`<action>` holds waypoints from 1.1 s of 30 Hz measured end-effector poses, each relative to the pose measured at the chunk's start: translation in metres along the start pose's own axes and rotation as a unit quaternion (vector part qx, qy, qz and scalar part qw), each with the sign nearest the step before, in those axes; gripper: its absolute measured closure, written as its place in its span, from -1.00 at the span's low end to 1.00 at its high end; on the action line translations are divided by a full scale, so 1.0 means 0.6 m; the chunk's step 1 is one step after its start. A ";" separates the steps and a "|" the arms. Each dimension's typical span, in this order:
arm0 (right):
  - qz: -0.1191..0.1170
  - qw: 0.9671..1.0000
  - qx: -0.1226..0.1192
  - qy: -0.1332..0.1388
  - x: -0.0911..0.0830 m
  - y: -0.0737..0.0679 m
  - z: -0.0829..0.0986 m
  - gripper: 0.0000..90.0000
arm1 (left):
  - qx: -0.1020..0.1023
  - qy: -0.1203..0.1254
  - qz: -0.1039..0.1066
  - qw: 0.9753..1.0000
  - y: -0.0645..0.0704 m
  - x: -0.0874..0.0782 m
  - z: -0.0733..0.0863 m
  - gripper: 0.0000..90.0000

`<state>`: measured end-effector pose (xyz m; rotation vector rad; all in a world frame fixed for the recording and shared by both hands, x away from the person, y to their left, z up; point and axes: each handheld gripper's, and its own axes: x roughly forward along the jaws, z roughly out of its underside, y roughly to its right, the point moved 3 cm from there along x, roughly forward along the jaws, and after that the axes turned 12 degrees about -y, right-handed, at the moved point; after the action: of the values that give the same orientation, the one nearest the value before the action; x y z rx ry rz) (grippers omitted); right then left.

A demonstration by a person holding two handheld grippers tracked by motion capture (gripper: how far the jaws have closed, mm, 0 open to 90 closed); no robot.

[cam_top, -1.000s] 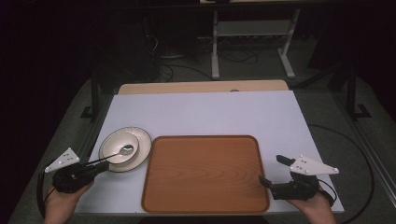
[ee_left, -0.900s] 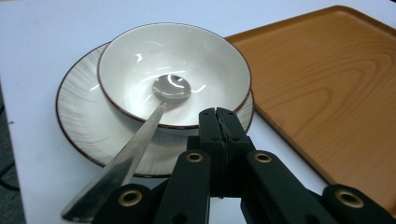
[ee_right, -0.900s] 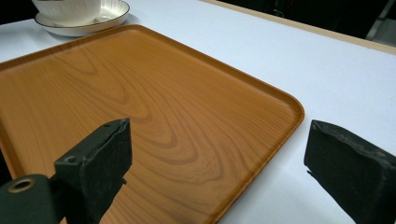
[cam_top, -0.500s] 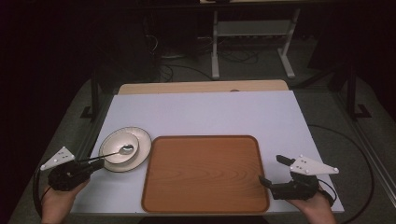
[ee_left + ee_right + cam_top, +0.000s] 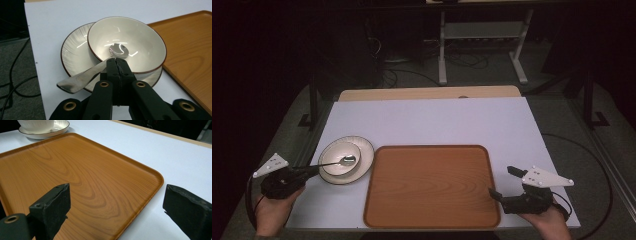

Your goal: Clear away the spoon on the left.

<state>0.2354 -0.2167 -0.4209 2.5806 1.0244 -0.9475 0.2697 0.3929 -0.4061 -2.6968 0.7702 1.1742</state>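
A: Which step is in hand?

B: I judge it to be the lifting of the spoon [image 5: 100,70] out of the bowl [image 5: 140,42]. The left gripper [image 5: 117,62] has its jaws pressed together on the spoon's handle, close behind the spoon's own bowl, which lies in the bottom of the white bowl. The handle runs back over the bowl's rim toward the table's left edge.

A: And where does the bowl stand?

B: On a ribbed plate [image 5: 363,150] near the left edge of the white table top [image 5: 437,120], just beside the left rim of the wooden tray [image 5: 432,187]. Whether the plate touches the tray, I cannot tell.

A: What does the next move call for?

B: Probably a clean lift, keeping the pinch firm so that the flat handle does not twist, and clearing the bowl's rim so that the bowl isn't dragged off the plate. The bare tray beside it looks a likely place to set things.

A: How do the hands sit?

B: In the high view the left hand [image 5: 274,207] is low at the table's near-left corner, the left gripper pointing right and slightly away toward the bowl. The right hand [image 5: 544,217] rests at the near edge by the tray's near-right corner; the right gripper [image 5: 117,207] has its jaws spread wide, holding nothing, one over the tray and one over the table top.
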 end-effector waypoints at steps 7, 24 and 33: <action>0.000 1.000 -0.001 -0.002 0.002 -0.001 0.000 -0.84 | -0.007 0.004 -0.008 1.000 -0.010 0.004 -0.011 0.99; 0.004 1.000 0.003 0.000 0.001 0.001 -0.001 -0.84 | -0.033 -0.001 -0.034 0.999 -0.049 0.036 -0.042 0.99; 0.006 1.000 0.004 0.001 0.000 0.002 -0.001 -0.84 | -0.036 -0.001 -0.038 0.999 -0.059 0.046 -0.049 0.98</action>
<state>0.2366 -0.2175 -0.4206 2.5918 1.0054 -0.9475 0.3222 0.4038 -0.4091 -2.7547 0.6316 1.2114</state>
